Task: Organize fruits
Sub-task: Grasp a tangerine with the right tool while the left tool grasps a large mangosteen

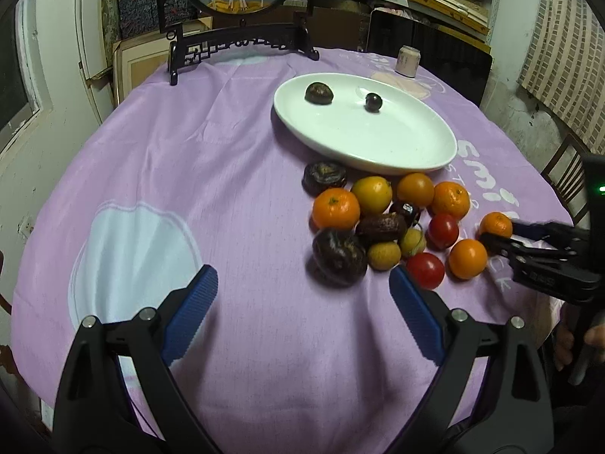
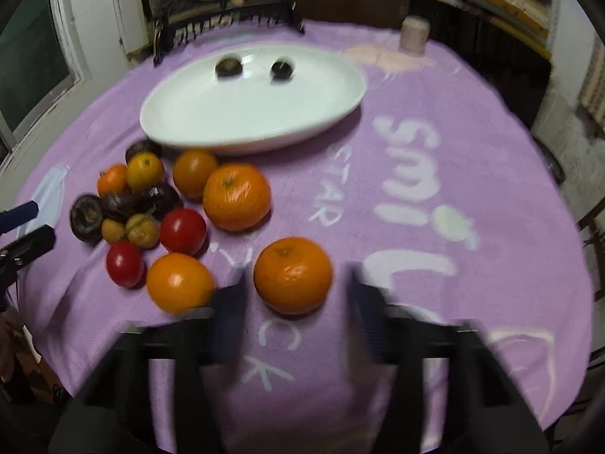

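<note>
A white oval plate (image 1: 378, 143) (image 2: 211, 121) holds two dark fruits (image 1: 319, 93) (image 1: 373, 102). In front of it lies a pile of oranges, red tomatoes, dark fruits and small yellow-green fruits (image 1: 382, 223) (image 2: 159, 212) on the purple cloth. My left gripper (image 1: 302, 295) is open and empty, just short of a dark round fruit (image 1: 339, 256). My right gripper (image 2: 295, 302) (image 1: 499, 232) is open, its fingers on either side of a lone mandarin (image 2: 293, 274) (image 1: 496, 224), apart from it.
A dark wooden stand with a round deer picture (image 1: 242, 38) stands at the table's back. A small pale cup (image 1: 407, 61) stands at the back right. Chairs and shelves surround the round table. The cloth bears white lettering (image 2: 412, 166).
</note>
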